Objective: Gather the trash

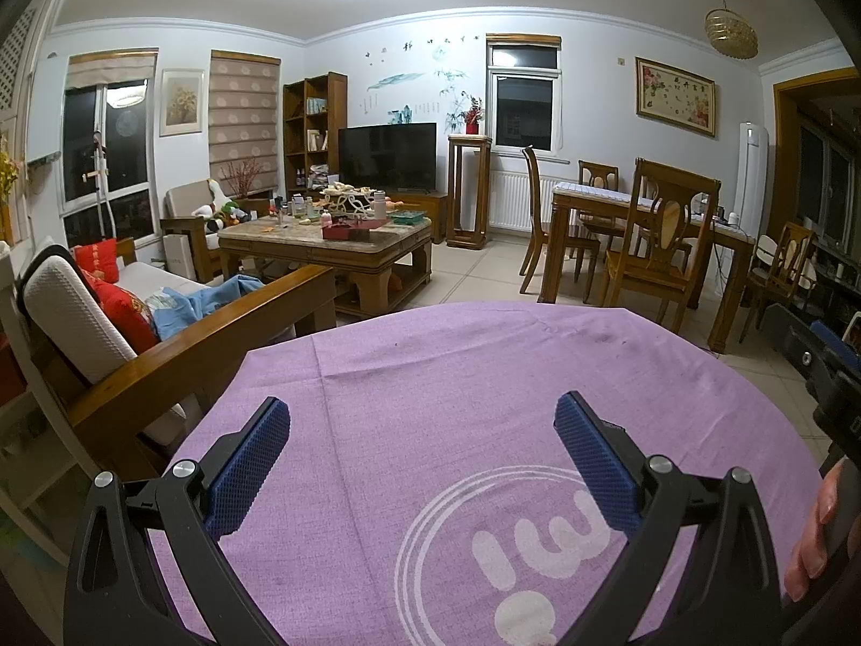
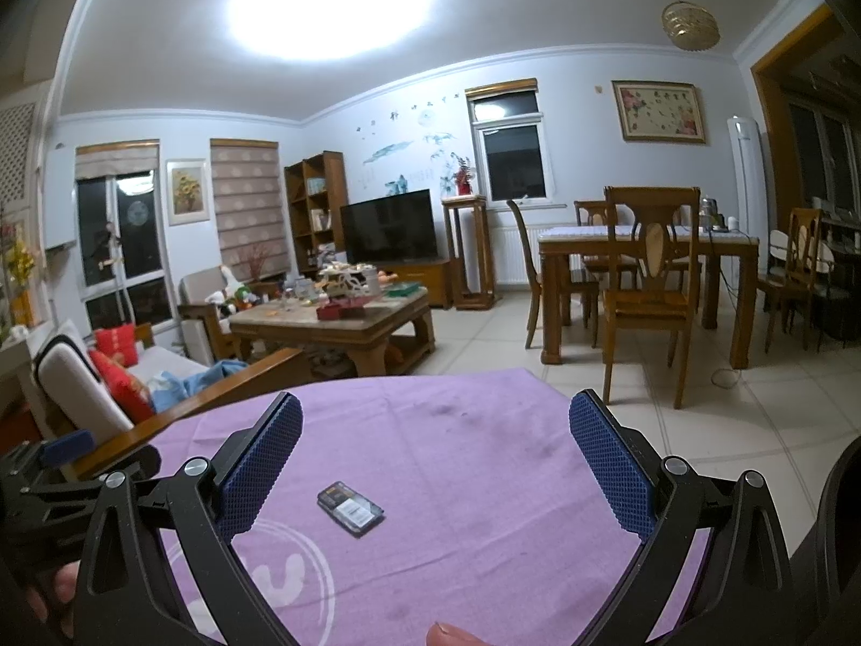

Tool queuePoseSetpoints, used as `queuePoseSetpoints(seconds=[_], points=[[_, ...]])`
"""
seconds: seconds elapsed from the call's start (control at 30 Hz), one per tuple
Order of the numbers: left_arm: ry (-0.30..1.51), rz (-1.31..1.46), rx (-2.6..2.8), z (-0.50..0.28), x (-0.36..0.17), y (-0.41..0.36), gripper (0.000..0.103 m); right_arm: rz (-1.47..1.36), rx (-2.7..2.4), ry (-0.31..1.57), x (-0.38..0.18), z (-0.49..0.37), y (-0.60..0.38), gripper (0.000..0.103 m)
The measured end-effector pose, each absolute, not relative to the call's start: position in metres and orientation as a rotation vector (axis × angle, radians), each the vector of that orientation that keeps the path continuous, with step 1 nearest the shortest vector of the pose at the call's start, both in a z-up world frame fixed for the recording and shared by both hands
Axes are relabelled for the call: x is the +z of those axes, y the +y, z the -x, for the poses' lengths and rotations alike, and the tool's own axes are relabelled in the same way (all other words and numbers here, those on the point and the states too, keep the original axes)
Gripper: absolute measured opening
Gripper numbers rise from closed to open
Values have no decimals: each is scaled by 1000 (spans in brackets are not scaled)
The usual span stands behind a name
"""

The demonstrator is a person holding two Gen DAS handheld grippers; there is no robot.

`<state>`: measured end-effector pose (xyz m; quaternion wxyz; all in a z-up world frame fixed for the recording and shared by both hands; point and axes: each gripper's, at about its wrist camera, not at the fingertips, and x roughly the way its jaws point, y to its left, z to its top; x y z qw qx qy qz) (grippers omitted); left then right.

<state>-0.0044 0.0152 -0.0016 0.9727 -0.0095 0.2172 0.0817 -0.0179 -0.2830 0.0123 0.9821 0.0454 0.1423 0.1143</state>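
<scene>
Both tools hover over the round worktop under its purple woven cloth (image 1: 457,377) with a white ring logo. The left gripper (image 1: 422,422) has its blue-padded jaws spread wide, nothing between them, only bare cloth ahead. The right gripper (image 2: 436,420) is just as wide open and empty too. Below and between its jaws, a small flat dark packet with a pale label (image 2: 350,508) lies on the cloth, apart from both pads. Beyond stand a wooden armchair (image 1: 177,344) and a dining table (image 2: 646,253).
</scene>
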Motion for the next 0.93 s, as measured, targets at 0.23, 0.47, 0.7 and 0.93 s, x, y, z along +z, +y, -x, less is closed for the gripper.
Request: queuePoseSetpoints(seconds=[0.23,0.47,0.7,0.93], points=[[439,20,165,5,-2,15,98,-106,228,282,4,26,-286,98],[439,21,165,5,-2,14,98,-115,230,317,3,26,-290,98],[437,19,177,7,-3,14,98,-116,230,319,4,27,-290,98],[461,58,175,10,-7,15,98,-116,230,319,6,26,-289,98]])
